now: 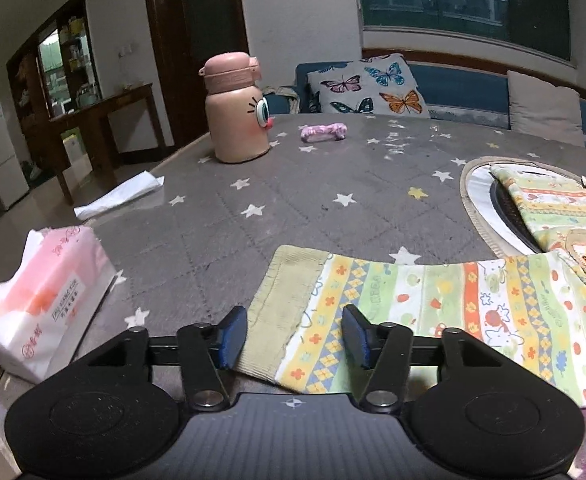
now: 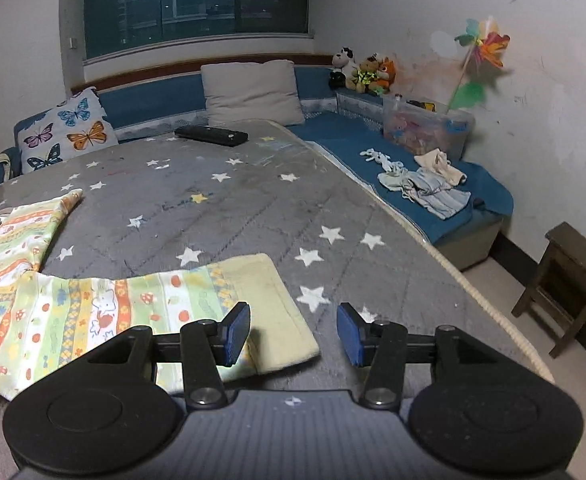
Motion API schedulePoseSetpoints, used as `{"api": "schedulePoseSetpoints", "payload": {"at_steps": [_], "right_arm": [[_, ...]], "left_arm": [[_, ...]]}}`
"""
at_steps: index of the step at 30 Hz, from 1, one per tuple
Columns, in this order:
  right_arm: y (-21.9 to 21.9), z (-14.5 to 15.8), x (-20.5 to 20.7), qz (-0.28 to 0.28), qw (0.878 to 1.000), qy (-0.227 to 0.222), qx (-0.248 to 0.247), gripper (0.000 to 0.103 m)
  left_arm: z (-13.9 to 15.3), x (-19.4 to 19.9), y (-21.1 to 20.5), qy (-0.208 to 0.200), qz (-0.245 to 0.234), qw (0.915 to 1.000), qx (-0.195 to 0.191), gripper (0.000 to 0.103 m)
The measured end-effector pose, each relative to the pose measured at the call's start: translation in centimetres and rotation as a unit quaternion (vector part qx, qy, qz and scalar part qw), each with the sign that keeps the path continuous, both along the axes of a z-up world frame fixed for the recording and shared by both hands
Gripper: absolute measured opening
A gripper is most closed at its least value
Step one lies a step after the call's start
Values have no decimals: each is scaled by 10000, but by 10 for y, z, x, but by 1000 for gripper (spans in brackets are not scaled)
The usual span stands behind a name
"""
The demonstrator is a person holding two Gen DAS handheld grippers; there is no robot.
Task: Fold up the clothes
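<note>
With both my left gripper (image 1: 295,334) and right gripper (image 2: 293,334) half open and empty over the shirt's (image 1: 433,304) cuffs near the table's (image 2: 253,208) front edge, closing could pinch only one cloth layer.

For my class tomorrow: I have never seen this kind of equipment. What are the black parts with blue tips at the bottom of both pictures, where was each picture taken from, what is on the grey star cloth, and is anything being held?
There is no robot here. A person holds a hand tool in each hand, each ending in a two-fingered claw with blue pads. A camera sits on each tool and looks forward along its fingers, so one picture comes from the left claw and the other from the right claw.

Both claws are open and hold nothing. A patterned child's garment lies spread on the star tablecloth. One cuff lies between the left claw's fingers, ungripped; the other cuff lies by the right claw's left finger.

Also on the table: a pink bottle, a tissue pack, a pink wrapped item and a black remote.
</note>
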State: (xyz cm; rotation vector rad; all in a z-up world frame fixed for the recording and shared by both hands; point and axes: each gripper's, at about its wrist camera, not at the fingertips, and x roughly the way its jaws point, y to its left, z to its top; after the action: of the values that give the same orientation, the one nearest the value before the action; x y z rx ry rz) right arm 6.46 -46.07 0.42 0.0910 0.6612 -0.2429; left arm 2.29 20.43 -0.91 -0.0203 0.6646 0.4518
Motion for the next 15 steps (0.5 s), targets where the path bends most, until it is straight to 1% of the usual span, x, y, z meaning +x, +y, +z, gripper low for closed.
{"api": "schedulePoseSetpoints", "payload": {"at_steps": [2,5,7,8,10,11,12,13,14,15], "right_arm": [[-1,-1,-1,-17,10000,1,45,49],[-3,-1,-2,-38,9999,4,96,49],[-5,-3,-1,-43,9999,32,123,49],[-6,-4,0,-56,9999,52,124,49],[-6,-7,3,-109,9998,107,113,49],[-7,-9,5,-127,9997,156,149,48],[-8,-11,6,-132,9996,170,200,47],[-7,-11,6,-117,9996,166,216,43],[-6,-11,6,-99,9996,159,223,38],[-5,-11,6,-39,9995,165,248,25]], "left_arm": [[-1,1,1,7,79,9999,136,52],[-1,2,4,21,185,9995,242,55],[-1,2,6,38,240,9994,257,68],[-1,2,7,45,280,9993,257,69],[-1,2,10,38,288,9994,205,69],[-1,1,12,26,257,9995,162,67],[-1,1,12,11,182,9997,135,60],[-1,1,11,8,111,9998,152,53],[-1,1,10,9,39,9998,181,50],[-1,2,7,30,-32,9996,269,40]]}}
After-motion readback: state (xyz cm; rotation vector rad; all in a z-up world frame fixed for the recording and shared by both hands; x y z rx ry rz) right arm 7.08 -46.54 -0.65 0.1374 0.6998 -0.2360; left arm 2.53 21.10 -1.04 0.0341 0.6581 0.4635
